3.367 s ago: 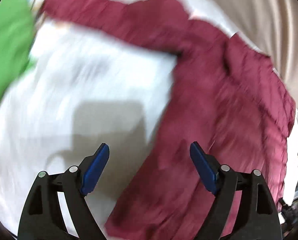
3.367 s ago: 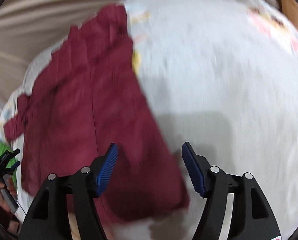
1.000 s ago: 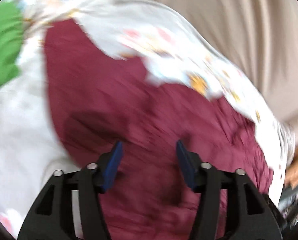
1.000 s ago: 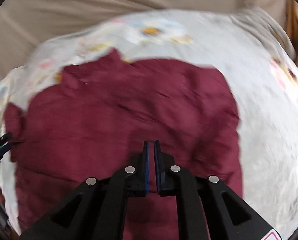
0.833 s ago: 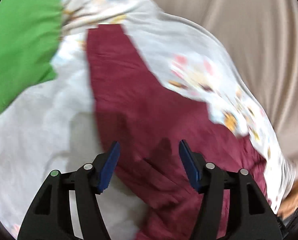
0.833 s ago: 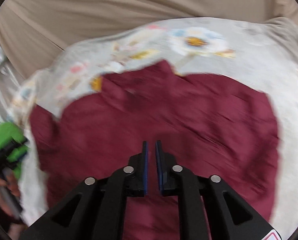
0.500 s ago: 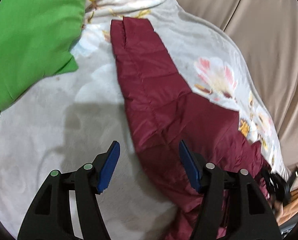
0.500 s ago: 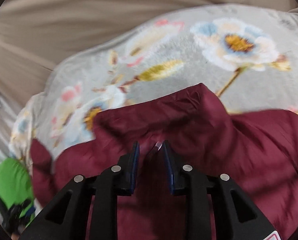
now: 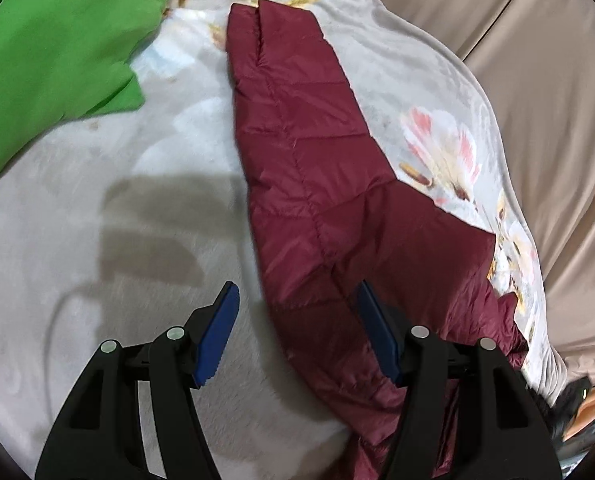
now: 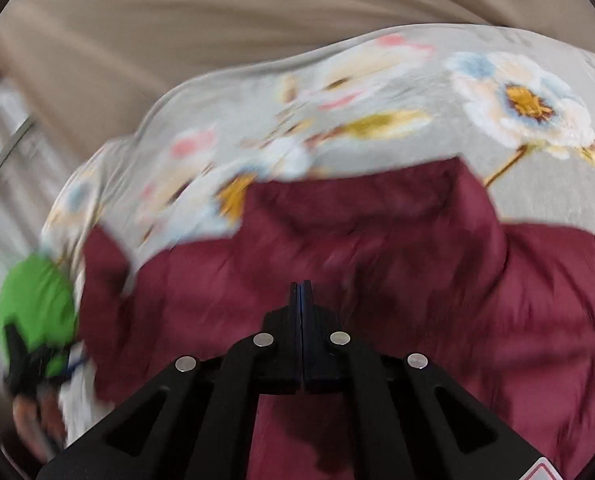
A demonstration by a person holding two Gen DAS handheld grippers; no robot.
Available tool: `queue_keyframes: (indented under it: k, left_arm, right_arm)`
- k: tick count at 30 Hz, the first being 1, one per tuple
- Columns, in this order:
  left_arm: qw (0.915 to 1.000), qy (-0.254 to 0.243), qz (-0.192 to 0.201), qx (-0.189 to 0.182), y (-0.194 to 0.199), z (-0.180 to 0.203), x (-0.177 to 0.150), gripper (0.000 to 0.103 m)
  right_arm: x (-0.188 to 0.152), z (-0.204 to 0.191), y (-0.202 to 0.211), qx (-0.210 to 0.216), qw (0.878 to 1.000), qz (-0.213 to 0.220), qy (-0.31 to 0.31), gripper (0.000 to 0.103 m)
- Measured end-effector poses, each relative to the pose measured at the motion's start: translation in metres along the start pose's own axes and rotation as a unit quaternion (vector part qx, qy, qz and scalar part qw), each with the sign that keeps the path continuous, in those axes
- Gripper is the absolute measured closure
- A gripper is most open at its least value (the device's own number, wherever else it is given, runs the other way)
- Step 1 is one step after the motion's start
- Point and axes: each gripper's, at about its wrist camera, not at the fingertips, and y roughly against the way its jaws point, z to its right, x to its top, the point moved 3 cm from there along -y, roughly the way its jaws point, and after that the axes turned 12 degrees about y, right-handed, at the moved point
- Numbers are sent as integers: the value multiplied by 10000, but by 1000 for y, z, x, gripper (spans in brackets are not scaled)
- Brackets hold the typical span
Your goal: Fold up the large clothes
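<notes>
Maroon quilted jacket [image 9: 309,168] lay on floral blanket [image 9: 97,220], sleeve toward twelve o'clock; left gripper [image 9: 297,336] gaped empty, right gripper [image 10: 300,292] pinched fully closed, apparently empty.

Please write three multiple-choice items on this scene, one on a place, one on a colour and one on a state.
1. In the left wrist view, where does the green cloth lie relative to the maroon jacket?
A. To its upper left
B. On top of it
C. To its lower right

2. What colour are the left gripper's finger pads?
A. Red
B. Blue
C. Yellow

3. How do the right gripper's jaws stand?
A. Wide open
C. Clamped on the green cloth
B. Shut together

Answers:
1 A: the green cloth fills the upper left corner, apart from the maroon jacket on the floral blanket.
2 B: the pads of the left gripper are blue.
3 B: the pads of the right gripper meet with no gap; it has just closed, and the blur hides whether any fabric is pinched.
</notes>
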Motion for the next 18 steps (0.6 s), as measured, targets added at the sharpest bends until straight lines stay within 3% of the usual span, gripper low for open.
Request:
queue_keyframes:
  k: [3, 4, 6, 8, 12, 18]
  left_arm:
    - [10000, 89, 10, -11, -5, 2, 6, 44]
    - [9999, 123, 12, -15, -5, 2, 8, 44]
    - [9998, 166, 53, -23, -4, 3, 11, 43]
    - [9999, 123, 110, 15, -3, 5, 14, 40]
    - [9988, 278, 395, 119, -3, -4, 37, 32]
    - [9871, 1463, 312, -576, -28, -24, 82, 29]
  right_arm:
    - [-17, -9, 4, -418, 9985, -96, 341, 99]
    - [-14, -5, 2, -665, 9972, -47, 331, 92]
    - [-2, 8, -5, -863, 9962, 63, 105, 82]
    - [6, 21, -15, -1000, 9949, 98, -115, 79]
    - [-8, 15, -13, -761, 9965, 90, -330, 80]
    - [-56, -39, 37, -632, 9977, 167, -158, 79]
